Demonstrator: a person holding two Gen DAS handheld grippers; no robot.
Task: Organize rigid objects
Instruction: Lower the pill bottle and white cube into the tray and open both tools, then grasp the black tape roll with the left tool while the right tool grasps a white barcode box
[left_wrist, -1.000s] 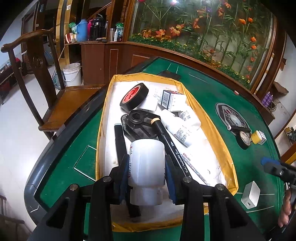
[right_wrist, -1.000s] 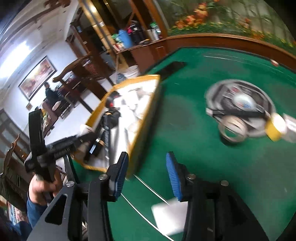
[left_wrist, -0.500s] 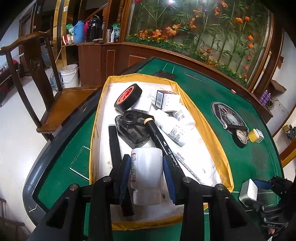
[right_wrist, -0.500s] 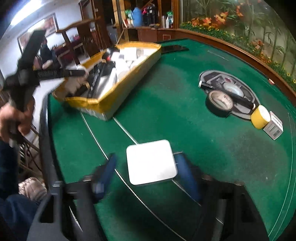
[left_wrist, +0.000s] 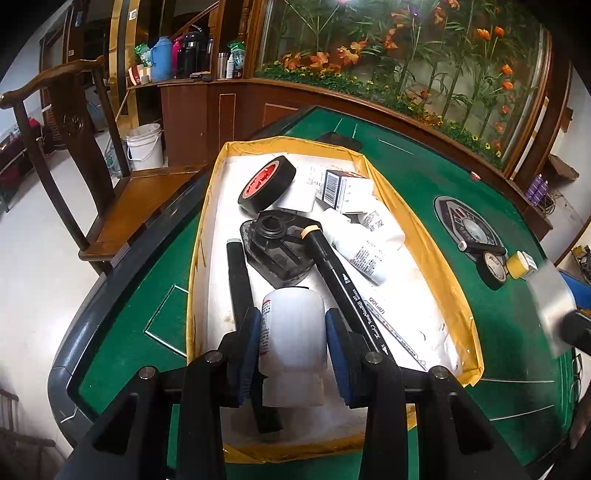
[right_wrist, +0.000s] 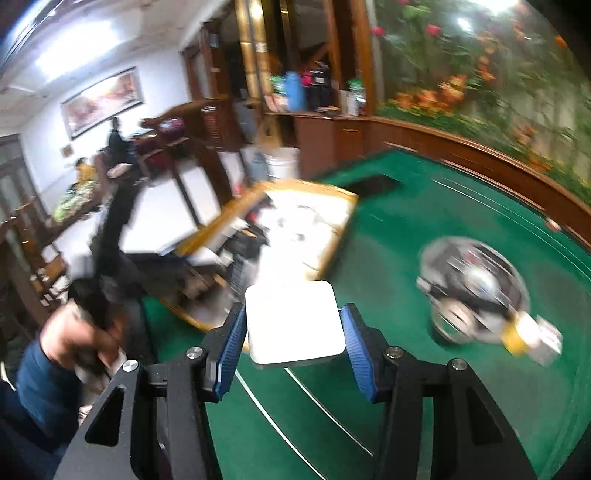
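My left gripper (left_wrist: 293, 345) is shut on a white plastic bottle (left_wrist: 293, 332) and holds it over the near end of the yellow-rimmed box (left_wrist: 424, 236). The box holds a black tape roll (left_wrist: 266, 184), a black plastic part (left_wrist: 279, 245), black markers (left_wrist: 343, 284), white bottles (left_wrist: 369, 243) and a small carton (left_wrist: 343, 188). My right gripper (right_wrist: 293, 332) is shut on a flat white square box (right_wrist: 293, 323) and holds it above the green table, with the yellow-rimmed box (right_wrist: 332, 236) beyond it. The white box also shows blurred at the right edge of the left wrist view (left_wrist: 552, 299).
On the green table (left_wrist: 509, 332) to the right lie a round grey plate (left_wrist: 469, 229), a tape roll (left_wrist: 493, 264), a yellow roll (left_wrist: 517, 264) and a marker (left_wrist: 480, 248). A wooden chair (left_wrist: 122, 199) and white bucket (left_wrist: 144, 146) stand left of the table.
My right gripper closed on the flat white box and lifted it off the table toward the yellow-rimmed box. My left gripper keeps its hold on the white bottle, nearly still.
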